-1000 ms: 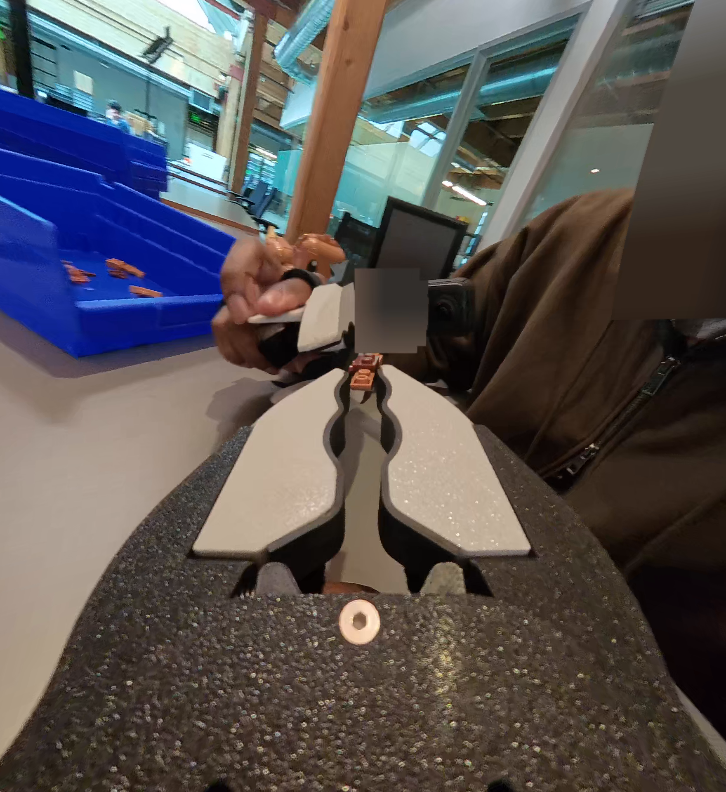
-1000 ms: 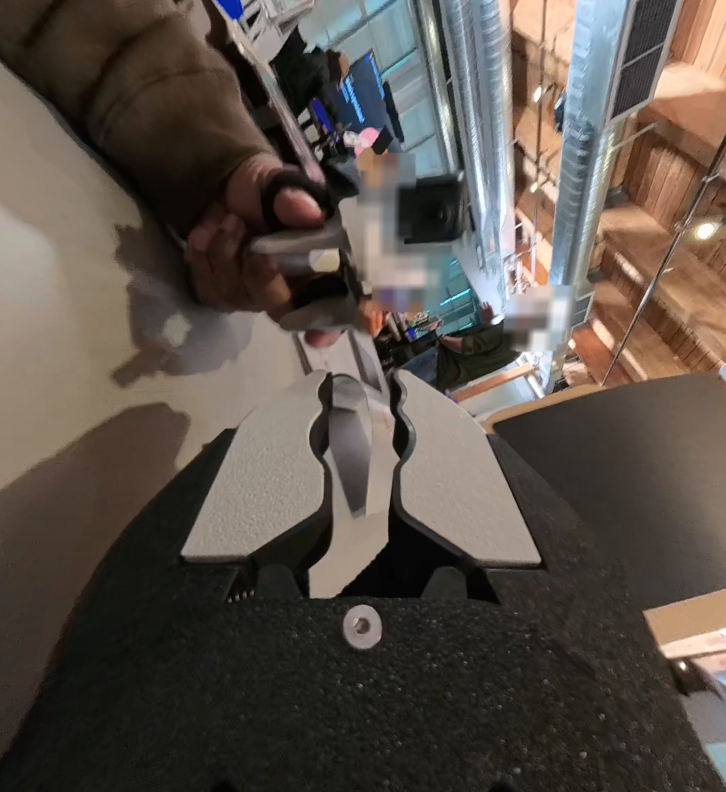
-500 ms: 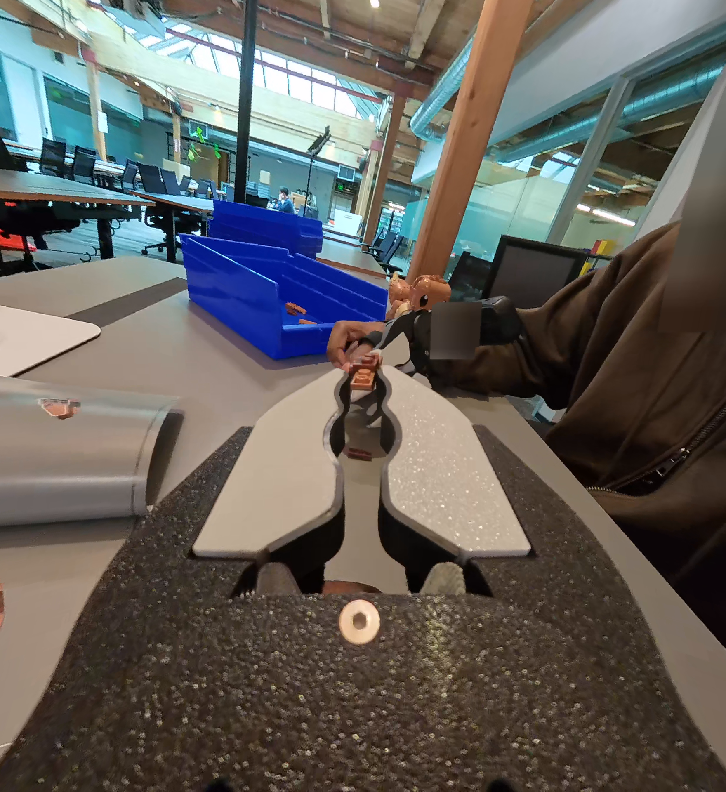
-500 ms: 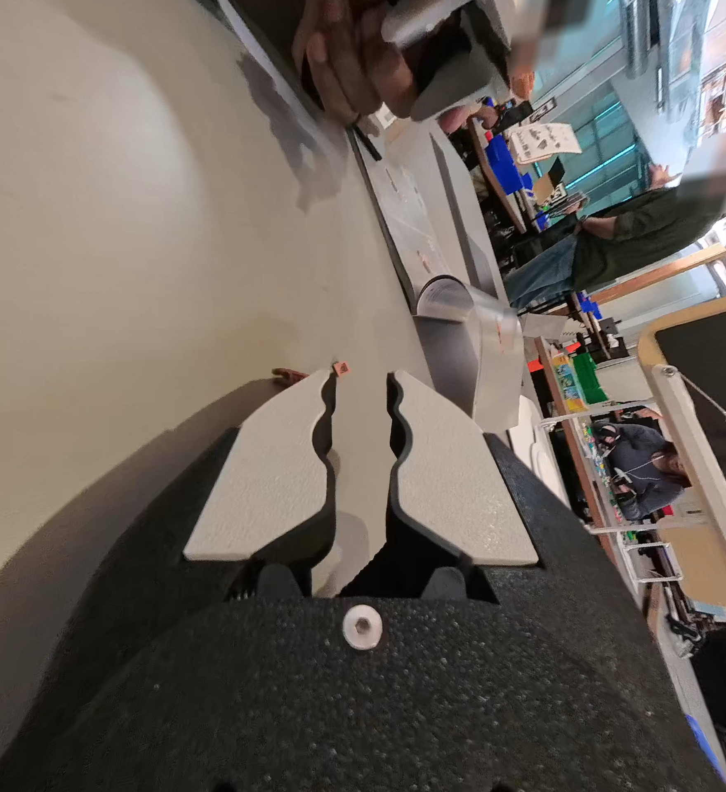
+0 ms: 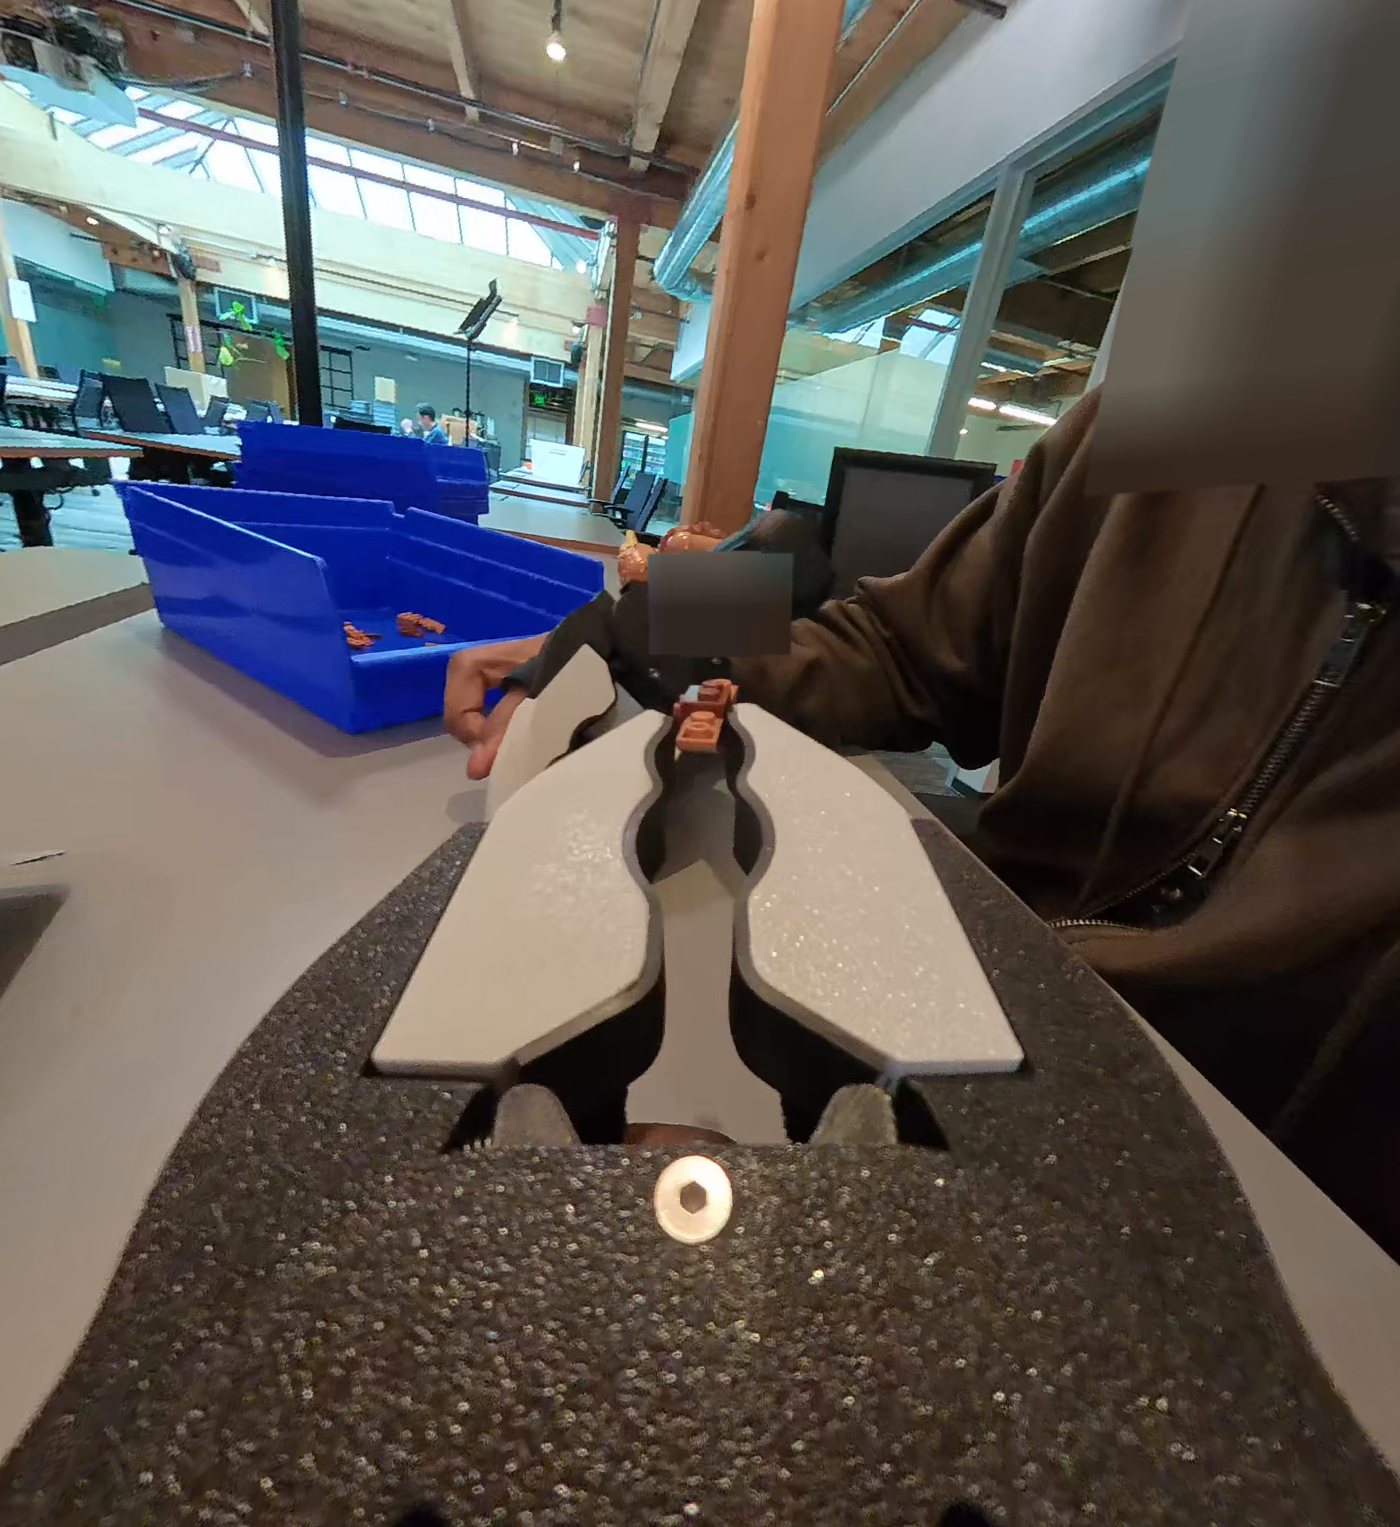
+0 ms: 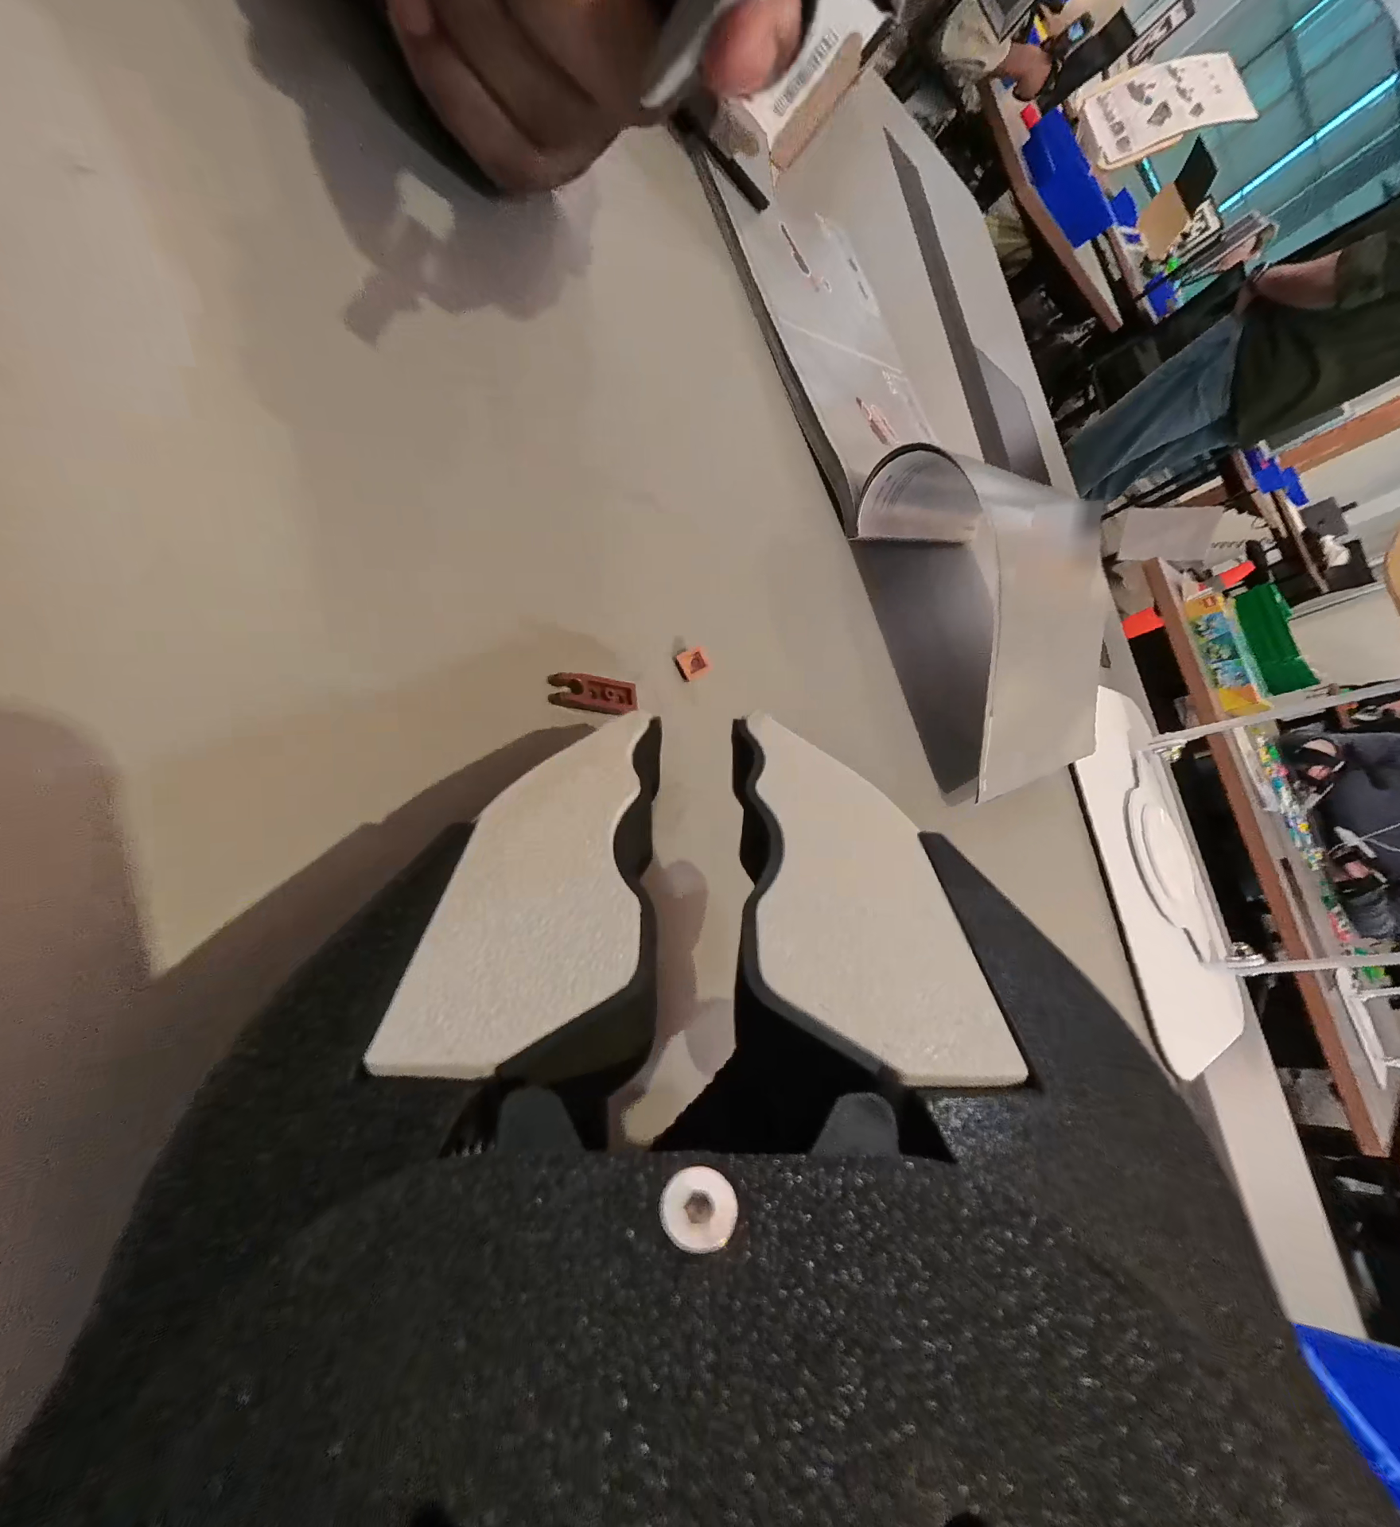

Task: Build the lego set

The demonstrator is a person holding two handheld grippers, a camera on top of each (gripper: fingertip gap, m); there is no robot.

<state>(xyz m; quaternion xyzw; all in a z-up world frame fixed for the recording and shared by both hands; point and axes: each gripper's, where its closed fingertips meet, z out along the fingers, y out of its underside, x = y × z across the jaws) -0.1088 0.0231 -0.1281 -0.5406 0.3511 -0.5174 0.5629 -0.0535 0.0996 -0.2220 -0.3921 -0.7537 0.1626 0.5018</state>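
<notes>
Left wrist view: my left gripper [image 5: 701, 720] has its fingers clamped on a small brown lego assembly [image 5: 702, 717].

My right gripper [image 6: 695, 723] hovers over the table [image 6: 184, 496], fingers apart and empty (two loose pieces just beyond): a dark brown clip plate [image 6: 594, 692] and a small tan plate [image 6: 693, 663]; farther off, a blue bin [image 5: 333, 595].

A small brown lego assembly [image 5: 703, 717] sits pinched aloft; a reddish-brown clip plate [image 6: 595, 692] and tan stud tile [image 6: 693, 663] lie flat, apart.
</notes>
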